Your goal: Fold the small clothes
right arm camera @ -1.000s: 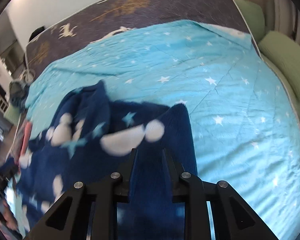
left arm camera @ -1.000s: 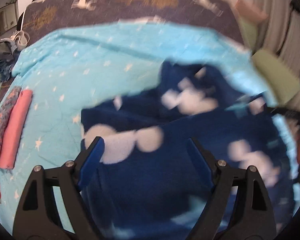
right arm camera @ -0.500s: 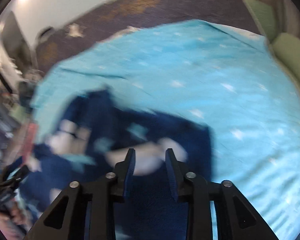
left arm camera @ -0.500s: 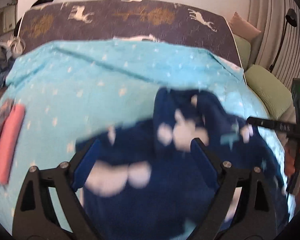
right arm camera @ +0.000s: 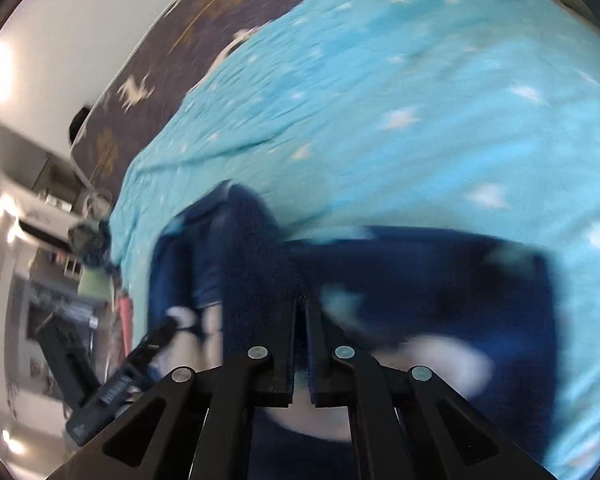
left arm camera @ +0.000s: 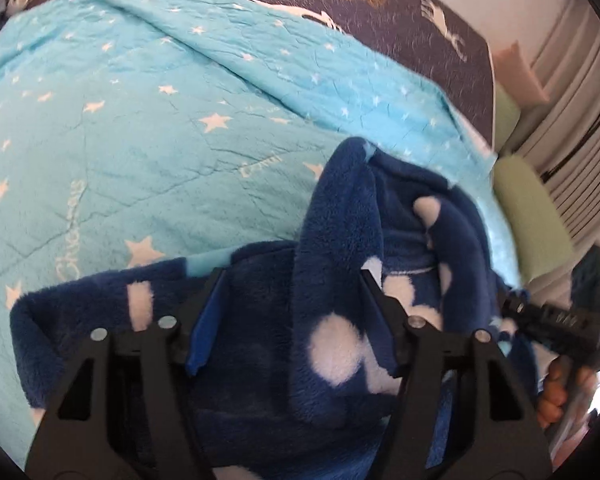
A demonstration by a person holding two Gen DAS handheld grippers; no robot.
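Note:
A dark blue fleece garment [left arm camera: 340, 220] with white blobs lies rumpled on the light blue star blanket [left arm camera: 140, 120]. My left gripper [left arm camera: 292, 276] is low over its near edge. Its jaws are closing, with a raised fold of the fleece between them, and the left pad's blue face still shows bare. My right gripper [right arm camera: 300, 300] is shut, its tips resting on the garment [right arm camera: 440, 280]. Whether any fleece is pinched between them I cannot tell. The left wrist view shows the right gripper [left arm camera: 556, 320] and a hand [left arm camera: 556, 392] at the garment's right side.
The blanket [right arm camera: 420, 100] spreads far beyond the garment over a dark deer-print bedspread [left arm camera: 380, 0]. Green pillows [left arm camera: 532, 216] line the right edge. A pink roll [right arm camera: 124, 320] and a heap of clothes [right arm camera: 88, 240] lie at the blanket's left side.
Both grippers have dropped closer to the garment and rolled. The left jaws have narrowed around a fold. The right jaws opened, then came together.

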